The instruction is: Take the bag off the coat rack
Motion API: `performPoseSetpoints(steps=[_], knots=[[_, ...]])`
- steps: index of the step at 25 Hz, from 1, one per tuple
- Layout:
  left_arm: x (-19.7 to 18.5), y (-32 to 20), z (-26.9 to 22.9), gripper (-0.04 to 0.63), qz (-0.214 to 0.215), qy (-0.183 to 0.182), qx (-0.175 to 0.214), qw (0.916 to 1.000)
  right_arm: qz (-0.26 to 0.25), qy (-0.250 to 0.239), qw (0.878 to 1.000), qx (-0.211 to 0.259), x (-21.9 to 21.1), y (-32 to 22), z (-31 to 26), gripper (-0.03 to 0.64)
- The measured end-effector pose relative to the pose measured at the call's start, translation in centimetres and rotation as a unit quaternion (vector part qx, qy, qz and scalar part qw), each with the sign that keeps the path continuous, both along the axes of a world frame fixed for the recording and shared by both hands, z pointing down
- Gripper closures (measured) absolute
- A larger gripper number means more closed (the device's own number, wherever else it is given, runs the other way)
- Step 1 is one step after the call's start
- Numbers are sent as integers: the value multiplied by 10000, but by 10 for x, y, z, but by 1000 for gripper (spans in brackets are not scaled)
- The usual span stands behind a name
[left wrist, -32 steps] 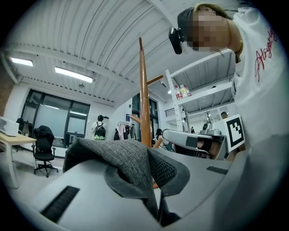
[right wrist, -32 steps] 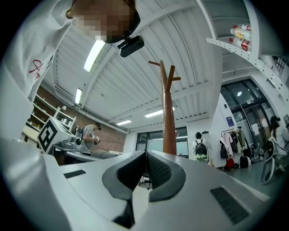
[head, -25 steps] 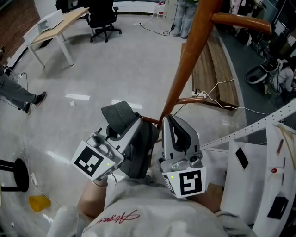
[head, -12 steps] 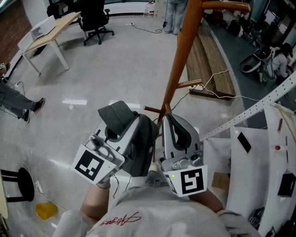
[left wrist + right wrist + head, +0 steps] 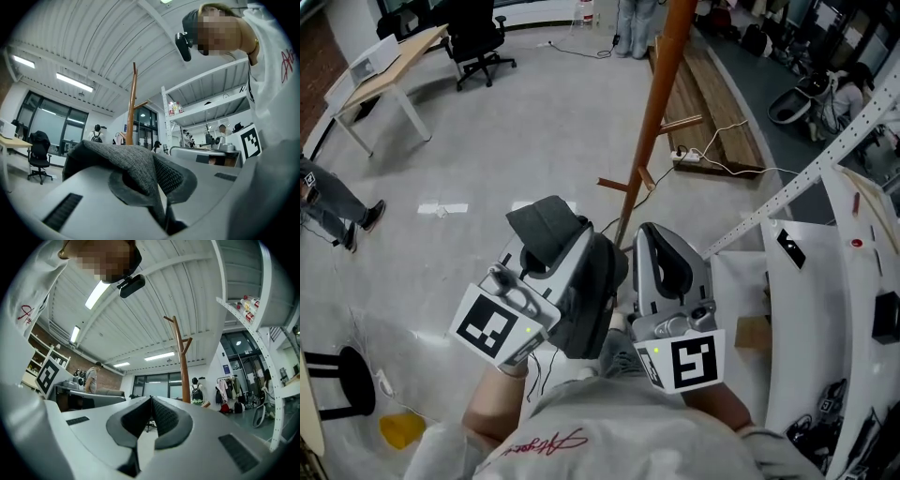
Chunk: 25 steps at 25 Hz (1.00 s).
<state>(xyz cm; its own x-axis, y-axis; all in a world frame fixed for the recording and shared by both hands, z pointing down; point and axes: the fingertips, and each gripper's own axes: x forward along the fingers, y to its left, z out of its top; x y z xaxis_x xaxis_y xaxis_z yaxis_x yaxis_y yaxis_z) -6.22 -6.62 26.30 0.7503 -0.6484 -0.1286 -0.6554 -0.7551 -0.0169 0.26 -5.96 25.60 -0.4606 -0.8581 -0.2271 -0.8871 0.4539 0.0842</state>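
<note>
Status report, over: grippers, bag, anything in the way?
Left gripper shut on grey bag. Right gripper shut, empty. Bag clear of coat rack. Nothing in the way.

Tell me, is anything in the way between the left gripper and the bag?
Nothing visible is. The left gripper is shut right on the bag, pinching its grey fabric, and the coat rack stands apart from both.

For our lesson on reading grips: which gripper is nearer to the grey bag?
Left. The left gripper is shut on fabric of the grey bag. The right gripper is shut on nothing, alongside the bag.
</note>
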Motion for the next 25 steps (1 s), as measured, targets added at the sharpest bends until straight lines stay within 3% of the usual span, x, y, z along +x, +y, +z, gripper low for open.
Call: performPoseSetpoints(steps=[12, 25], knots=[[-5, 75, -7, 560, 390, -41, 50, 9992, 192, -48, 9998, 16, -17, 67, -9, 597], [1, 113, -18, 560, 32, 161, 72, 9998, -243, -218, 9995, 43, -8, 108, -19, 597]])
